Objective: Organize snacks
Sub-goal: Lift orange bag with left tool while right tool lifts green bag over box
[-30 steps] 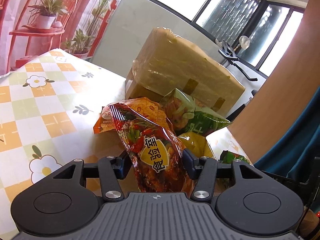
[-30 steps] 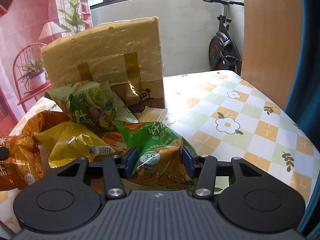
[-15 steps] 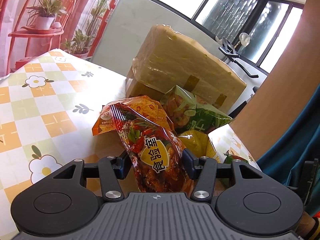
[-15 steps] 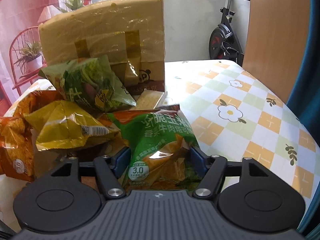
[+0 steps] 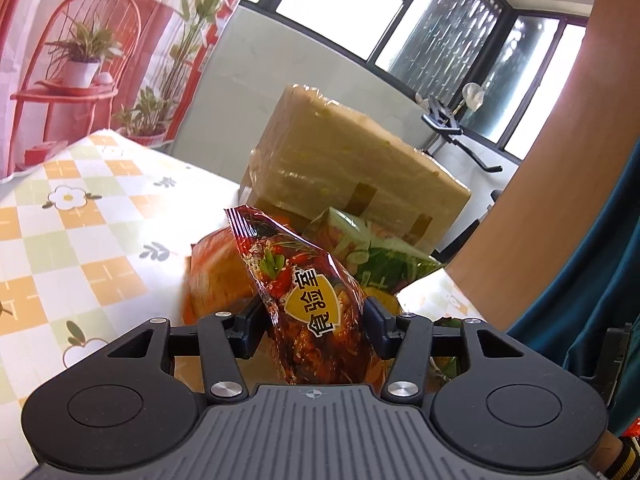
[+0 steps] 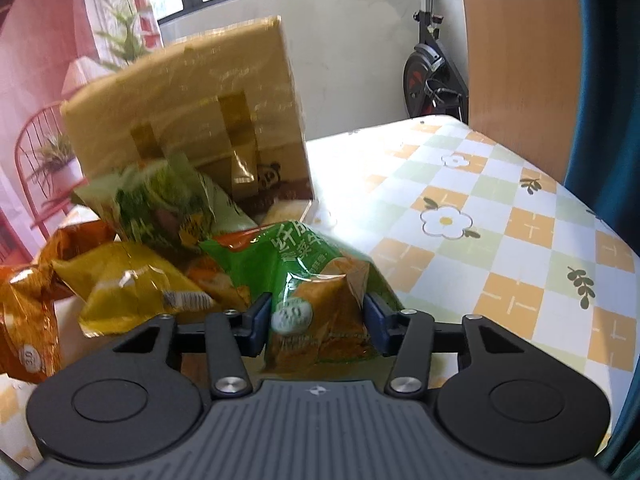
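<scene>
My left gripper (image 5: pixel 314 326) is shut on a dark red snack bag (image 5: pixel 304 280) with a yellow shield label, held upright above the table. Behind it lie an orange bag (image 5: pixel 216 276) and a green bag (image 5: pixel 372 256). My right gripper (image 6: pixel 316 326) is shut on a green and orange snack bag (image 6: pixel 308 276). To its left lie a yellow bag (image 6: pixel 132 284), a green bag (image 6: pixel 164 204) and an orange bag (image 6: pixel 24 316).
A large cardboard box (image 5: pixel 344 172) wrapped in clear film stands behind the pile, also in the right wrist view (image 6: pixel 192 120). The table (image 6: pixel 500 248) has a checked flower cloth. A wooden panel (image 6: pixel 520 52) and a teal curtain (image 6: pixel 612 100) stand at the right.
The left gripper has lifted the red bag higher and turned a little. The right gripper has closed tighter on the green bag and raised it from the pile.
</scene>
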### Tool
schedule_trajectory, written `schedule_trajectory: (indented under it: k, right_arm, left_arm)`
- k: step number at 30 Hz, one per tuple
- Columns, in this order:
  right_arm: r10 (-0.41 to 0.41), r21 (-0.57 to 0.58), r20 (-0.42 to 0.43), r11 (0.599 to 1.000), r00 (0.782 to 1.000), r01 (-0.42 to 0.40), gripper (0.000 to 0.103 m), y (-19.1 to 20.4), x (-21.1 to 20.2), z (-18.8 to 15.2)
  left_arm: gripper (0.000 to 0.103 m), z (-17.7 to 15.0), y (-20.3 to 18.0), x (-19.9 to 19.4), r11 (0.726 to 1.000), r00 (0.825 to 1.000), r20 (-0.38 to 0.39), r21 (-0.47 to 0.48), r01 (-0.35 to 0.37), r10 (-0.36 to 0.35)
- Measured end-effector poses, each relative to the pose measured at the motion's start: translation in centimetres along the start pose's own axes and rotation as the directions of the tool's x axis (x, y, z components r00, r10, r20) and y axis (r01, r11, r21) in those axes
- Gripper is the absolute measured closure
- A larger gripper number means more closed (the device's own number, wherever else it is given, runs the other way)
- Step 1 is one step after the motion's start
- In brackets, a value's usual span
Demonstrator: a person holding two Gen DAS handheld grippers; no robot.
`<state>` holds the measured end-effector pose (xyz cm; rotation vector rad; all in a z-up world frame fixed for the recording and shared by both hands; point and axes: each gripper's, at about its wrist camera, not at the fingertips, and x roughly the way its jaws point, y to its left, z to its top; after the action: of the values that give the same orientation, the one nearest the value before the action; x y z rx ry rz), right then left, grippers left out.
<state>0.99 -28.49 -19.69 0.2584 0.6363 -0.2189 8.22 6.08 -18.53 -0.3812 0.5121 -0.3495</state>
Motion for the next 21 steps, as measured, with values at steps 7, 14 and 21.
schedule_trajectory:
  k: [7,14,21]
  right_arm:
    - [0.017,0.022,0.055,1.000,0.998,-0.019,0.053,0.1,-1.5,0.9]
    - [0.040,0.043,0.114,0.998,0.993,-0.045,0.053,0.0,-3.1,2.3]
    - [0.067,0.030,0.179,0.997,0.982,-0.074,0.053,0.3,-4.3,4.6]
  left_arm:
    - [0.049,0.7,-0.2,-0.6,1.000,0.999,0.049,-0.002,-0.004,0.004]
    - [0.049,2.2,-0.2,-0.9,1.000,0.995,0.096,0.012,-0.012,0.011]
    - [0.049,4.2,-0.8,-0.8,0.998,0.989,0.147,0.052,-0.025,0.017]
